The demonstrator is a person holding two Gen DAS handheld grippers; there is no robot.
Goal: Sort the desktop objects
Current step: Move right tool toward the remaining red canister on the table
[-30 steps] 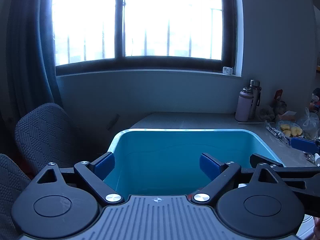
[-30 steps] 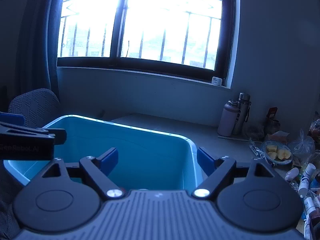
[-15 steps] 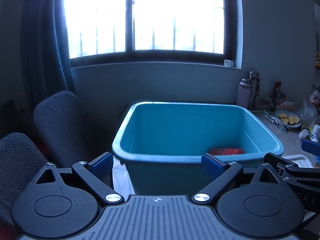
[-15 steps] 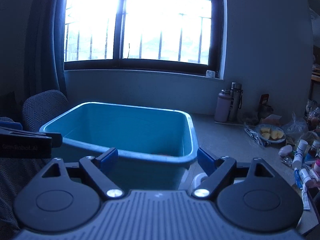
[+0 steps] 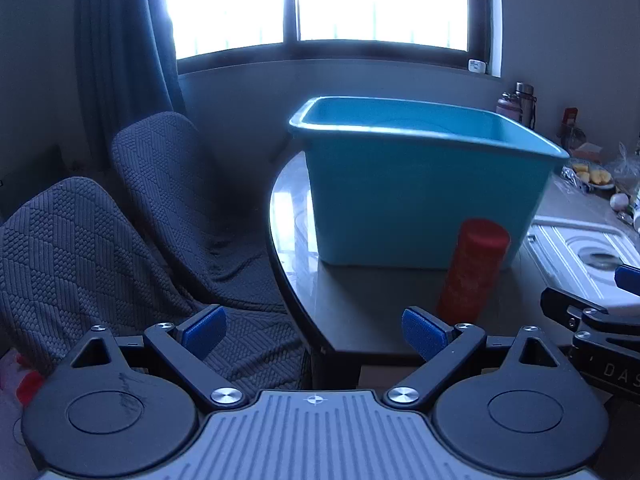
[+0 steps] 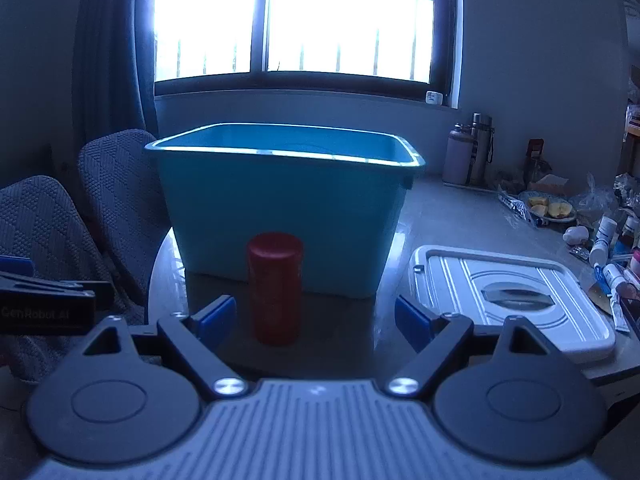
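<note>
A blue plastic bin stands on the table; it also shows in the right wrist view. A red cylinder can stands upright on the table in front of the bin, and shows in the left wrist view too. My left gripper is open and empty, off the table's left edge, with the can just beyond its right finger. My right gripper is open and empty, with the can just ahead between its fingers, nearer the left one.
A white bin lid lies flat on the table right of the can. Bottles, a plate of fruit and several small tubes and jars crowd the far right. Two grey chairs stand left of the table.
Both grippers have pulled back and dropped from above the bin to table height in front of it. The red can and white lid have come into view.
</note>
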